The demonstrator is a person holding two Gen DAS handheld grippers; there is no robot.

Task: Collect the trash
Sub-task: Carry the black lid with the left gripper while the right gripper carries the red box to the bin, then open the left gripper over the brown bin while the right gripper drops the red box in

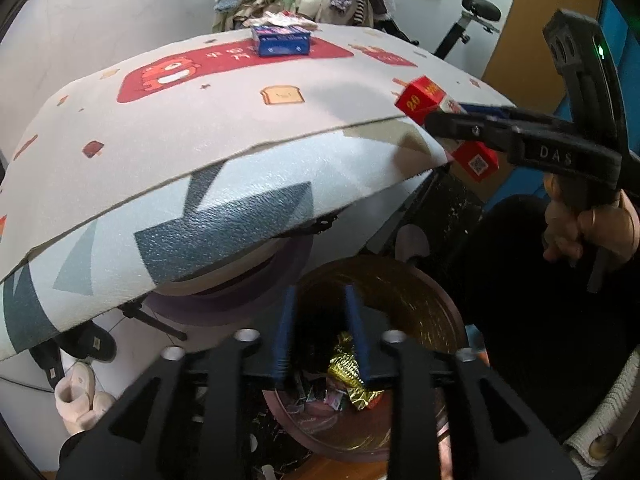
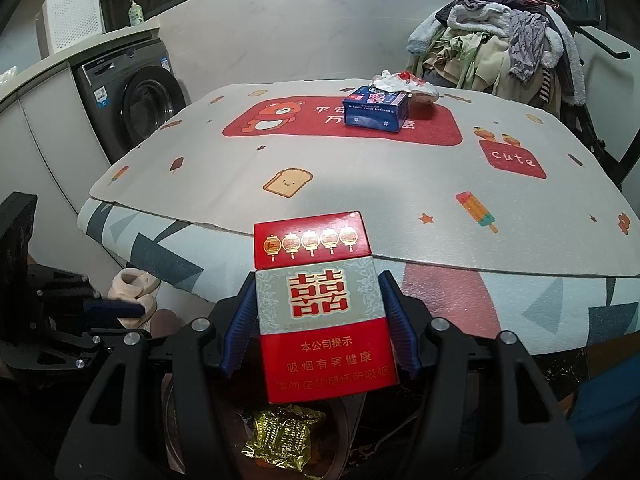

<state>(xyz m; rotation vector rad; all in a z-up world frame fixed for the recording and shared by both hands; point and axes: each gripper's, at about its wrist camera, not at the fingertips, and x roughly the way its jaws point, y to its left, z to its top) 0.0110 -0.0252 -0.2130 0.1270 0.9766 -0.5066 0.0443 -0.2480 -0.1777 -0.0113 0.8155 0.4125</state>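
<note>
My left claw [image 1: 320, 328] hangs over the round trash bin [image 1: 448, 320] below the table edge, its blue pads parted a little with nothing between them. Down in the bin I see a crumpled gold foil wrapper [image 1: 352, 376] lying on a heap of small scraps; what those scraps are I cannot make out in the dark of the tub. The same gold wrapper [image 2: 280, 436] shows in my right view, straight under the pack I carry.

My right claw [image 2: 316, 320] is clamped on a red and grey cigarette pack [image 2: 320, 312], a pad pressing on each of its long sides, the pack upright with its red lid end away from me. In the left view this pack [image 1: 428, 100] sits out past the table corner, gripped in the black fingers, with my hand [image 1: 592, 232] on the handle.

On the table mat [image 2: 360, 184] there is more to gather: a blue carton [image 2: 376, 108] stands near the far edge on the red bear print, and a crumpled white plastic wrapper [image 2: 404, 82] lies just behind it, touching or nearly so. Beyond the table a pile of clothes [image 2: 500, 48] is heaped on a chair.
</note>
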